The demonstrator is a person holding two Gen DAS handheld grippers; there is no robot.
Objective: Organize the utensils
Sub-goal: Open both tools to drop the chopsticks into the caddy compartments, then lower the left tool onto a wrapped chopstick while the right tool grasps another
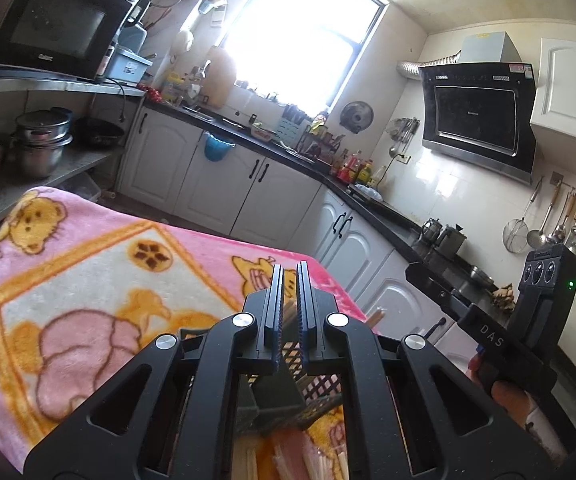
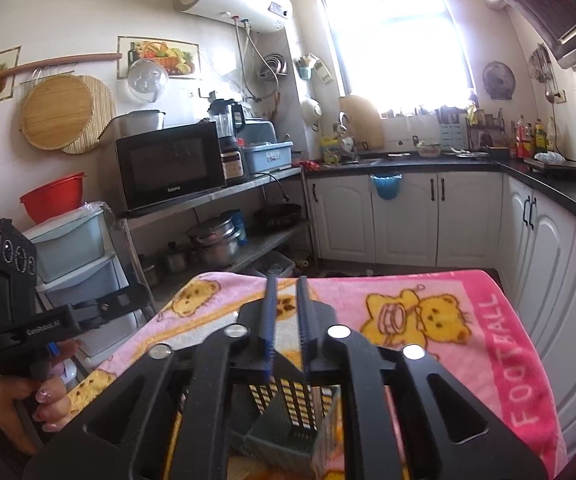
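Sunlit kitchen with white cabinets and a black counter surrounds a bench draped in a pink fleece blanket [image 2: 484,336] printed with yellow bears. At the bench's near edge stands a dark perforated plastic utensil basket [image 2: 288,412], directly below both tools — pale wooden chopsticks [image 1: 376,316] poke up from it, and more pale sticks lie blurred on the blanket in front of it. Left gripper [image 1: 290,320] hangs over the basket with its black ribbed fingers clenched, though whether they pinch a stick I cannot tell. Right gripper [image 2: 285,332] hovers over the same basket, its fingers parted a little, nothing visible between them. Each wrist view shows the other tool in a hand [image 2: 27,408] off to the side.
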